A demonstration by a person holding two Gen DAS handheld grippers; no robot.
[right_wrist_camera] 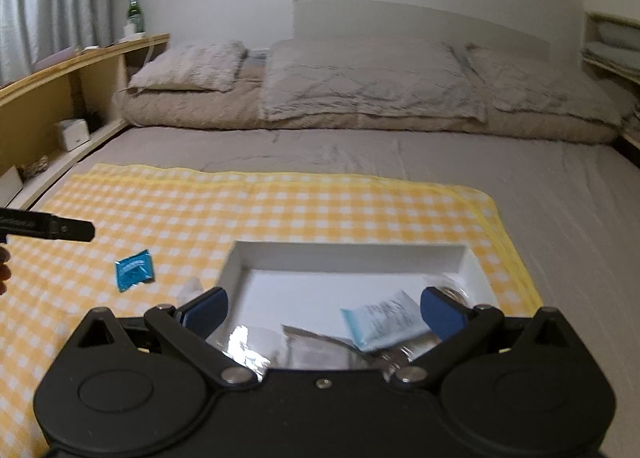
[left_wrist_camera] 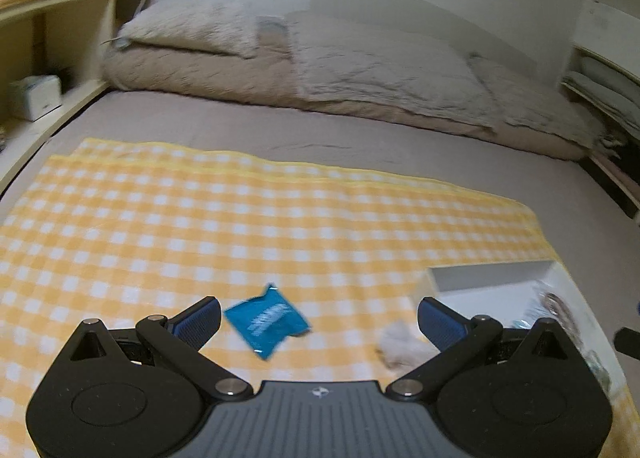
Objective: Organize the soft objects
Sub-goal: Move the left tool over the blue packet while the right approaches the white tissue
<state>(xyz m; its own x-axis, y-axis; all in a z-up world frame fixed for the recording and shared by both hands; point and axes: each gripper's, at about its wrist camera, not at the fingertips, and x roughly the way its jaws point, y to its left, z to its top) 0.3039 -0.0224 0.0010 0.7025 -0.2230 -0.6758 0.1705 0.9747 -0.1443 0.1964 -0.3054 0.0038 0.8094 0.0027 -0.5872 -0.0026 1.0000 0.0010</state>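
A blue foil packet [left_wrist_camera: 267,321] lies on the yellow checked cloth [left_wrist_camera: 240,217], just ahead of my open left gripper [left_wrist_camera: 320,324] and between its fingers' line. A pale fluffy lump [left_wrist_camera: 400,344] sits by the left gripper's right finger. In the right wrist view the same blue packet [right_wrist_camera: 133,269] lies left of a white tray [right_wrist_camera: 352,254]. My right gripper [right_wrist_camera: 324,312] hangs open over the tray, above a light-blue and white sachet [right_wrist_camera: 384,320] and clear plastic packets [right_wrist_camera: 256,342]. The left gripper's tip [right_wrist_camera: 68,230] shows at the far left.
The cloth covers a grey bed sheet [right_wrist_camera: 520,185]. Beige pillows and a folded quilt [right_wrist_camera: 360,89] lie at the bed's head. A wooden shelf [right_wrist_camera: 80,69] with a green bottle [right_wrist_camera: 135,11] runs along the left. The white tray [left_wrist_camera: 492,278] sits at the cloth's right side.
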